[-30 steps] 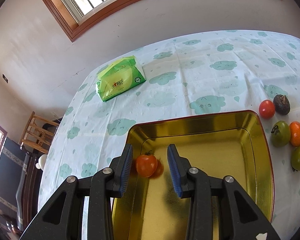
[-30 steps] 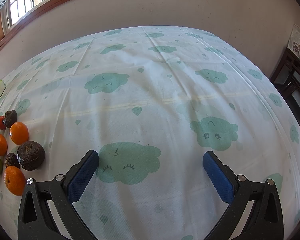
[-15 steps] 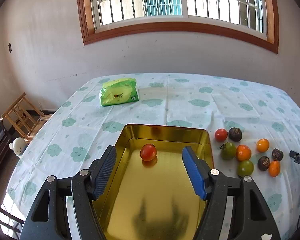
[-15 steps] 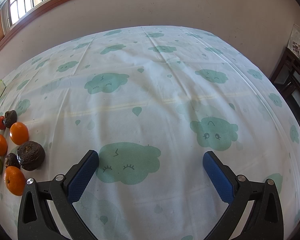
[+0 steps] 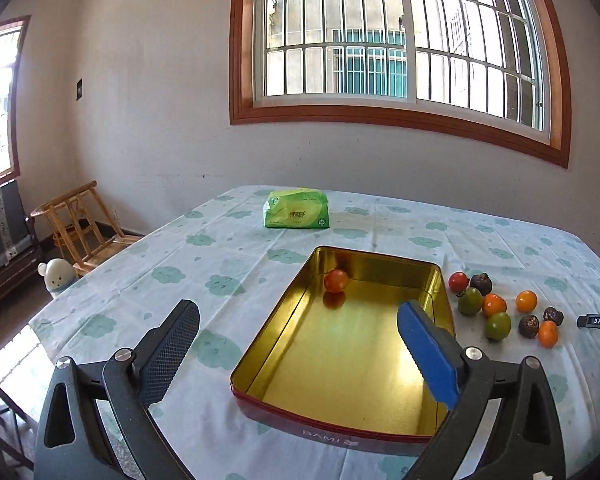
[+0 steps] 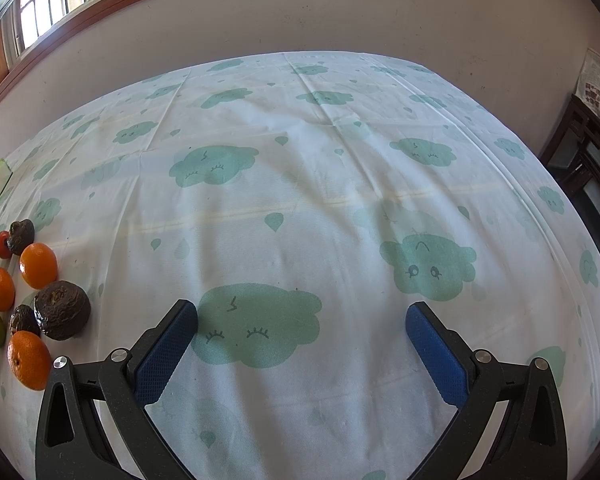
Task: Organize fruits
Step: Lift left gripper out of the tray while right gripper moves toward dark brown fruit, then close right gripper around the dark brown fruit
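My left tongs (image 5: 298,344) are opening wide, nothing between them; my right tongs (image 6: 302,344) gape empty. One red tomato (image 5: 336,280) sits in the gold tin (image 5: 342,434), marked "DAMI". Right of it lie nine loose fruits (image 5: 498,325). One green tissue pack (image 5: 296,213) sits upper centre on the cloud-print tablecloth (image 5: 220,264) below a barred window (image 5: 396,36).

One tin (image 5: 440,280), nine fruits (image 5: 494,305), one packet (image 5: 296,209)
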Demonstrator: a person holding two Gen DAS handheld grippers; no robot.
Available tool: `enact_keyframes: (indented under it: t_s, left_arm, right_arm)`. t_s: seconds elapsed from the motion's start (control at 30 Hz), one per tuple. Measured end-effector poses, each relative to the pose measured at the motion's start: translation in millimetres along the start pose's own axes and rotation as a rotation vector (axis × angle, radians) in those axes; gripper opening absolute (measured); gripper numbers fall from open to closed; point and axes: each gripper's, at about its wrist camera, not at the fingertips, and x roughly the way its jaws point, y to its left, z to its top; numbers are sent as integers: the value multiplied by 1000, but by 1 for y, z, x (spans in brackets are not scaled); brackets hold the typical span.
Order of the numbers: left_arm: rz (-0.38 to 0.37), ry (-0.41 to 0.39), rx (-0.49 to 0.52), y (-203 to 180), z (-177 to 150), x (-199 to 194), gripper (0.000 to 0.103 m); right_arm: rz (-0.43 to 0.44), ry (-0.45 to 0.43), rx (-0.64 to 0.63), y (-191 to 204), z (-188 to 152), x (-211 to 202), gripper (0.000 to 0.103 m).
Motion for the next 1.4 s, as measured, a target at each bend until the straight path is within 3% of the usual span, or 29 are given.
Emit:
enact_keyframes:
  t_s: [0.1, 0.17, 0.3, 0.37, 0.53, 0.63, 0.87, 1.07, 1.13, 1.17, 1.23, 1.4]
  left_arm:
    - [1, 94, -33, 12, -17, 3, 98]
    - [45, 97, -43, 17, -35, -3, 97]
    - [103, 101, -30, 22, -60, -16, 97]
    - [134, 102, -27, 23, -67, -19, 97]
    - [217, 83, -42, 31, -78, -25, 97]
    - [228, 90, -45, 36, -86, -24, 97]
    - [295, 107, -51, 45, -108, -18, 97]
    - [292, 126, -90, 53, -112, -14, 99]
    - [290, 121, -88, 53, -112, -15, 99]
    - [288, 118, -88, 53, -113, -15, 100]
    - [280, 121, -89, 53, -114, -14, 100]
    - [261, 131, -111, 56, -115, -12, 100]
  right_arm:
    - [91, -21, -28, 3, -1, -4, 101]
    - [215, -47, -76, 11, -5, -15, 79]
    - [352, -43, -146, 33, -11, -27, 60]
    - [407, -30, -141, 41, -9, -29, 45]
    - [485, -14, -158, 60, -2, -35, 45]
    - [517, 15, -199, 74, 0, -34, 45]
    - [528, 52, -254, 92, 8, -32, 45]
    - [523, 121, -269, 102, 5, -17, 45]
    - [530, 116, -254, 101, 5, -15, 44]
    - [534, 114, -249, 101, 6, -14, 37]
    - [540, 117, -251, 102, 6, -14, 32]
    - [508, 84, -274, 105, 9, -26, 32]
